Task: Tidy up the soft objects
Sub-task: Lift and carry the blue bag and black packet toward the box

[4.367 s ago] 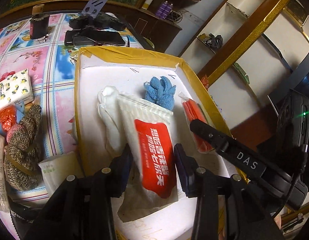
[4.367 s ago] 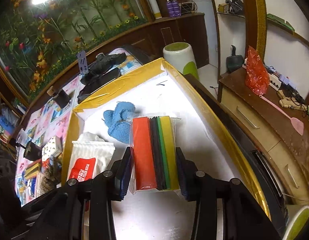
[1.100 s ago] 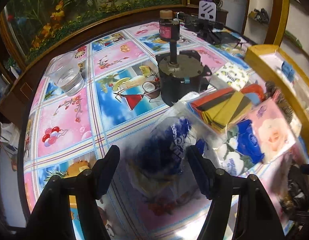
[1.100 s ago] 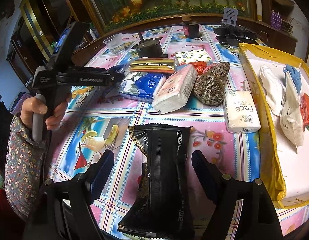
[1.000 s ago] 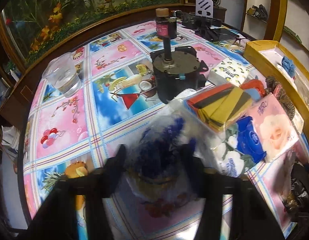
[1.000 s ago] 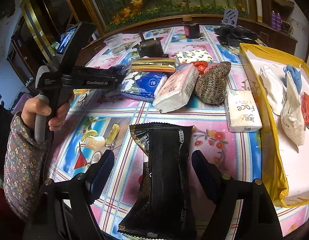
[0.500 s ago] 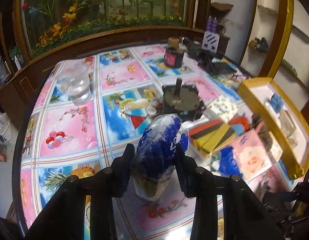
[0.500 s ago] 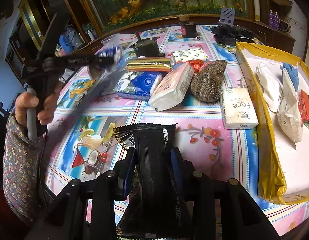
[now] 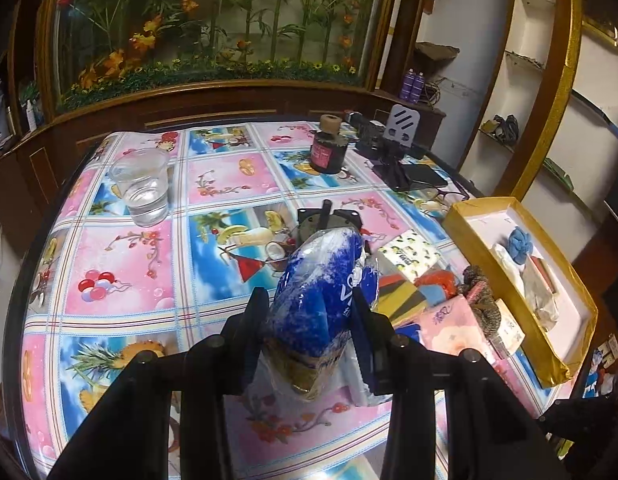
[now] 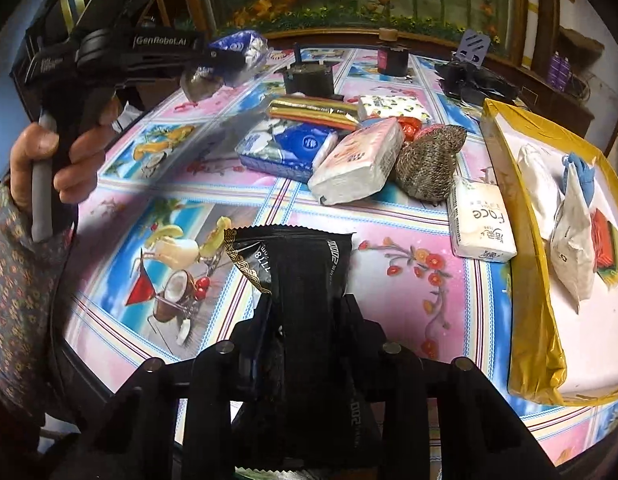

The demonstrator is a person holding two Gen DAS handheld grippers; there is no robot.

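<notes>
Left hand-held gripper (image 9: 309, 316) clamps soft blue plastic-wrapped pack (image 9: 323, 292) mid-body; right hand-held gripper (image 10: 305, 312) pinches crinkly black foil pouch (image 10: 305, 276). Both light, squashy, likely slippery.

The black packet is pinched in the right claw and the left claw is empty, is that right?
Not quite. The black packet is pinched in the right claw, but the left claw is not empty: the left wrist view shows it shut on a blue and white bag.

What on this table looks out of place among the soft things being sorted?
The black metal motor-like part, the dark bottle and the glass of water are hard items, standing on the tablecloth beside the tissue packs.
</notes>
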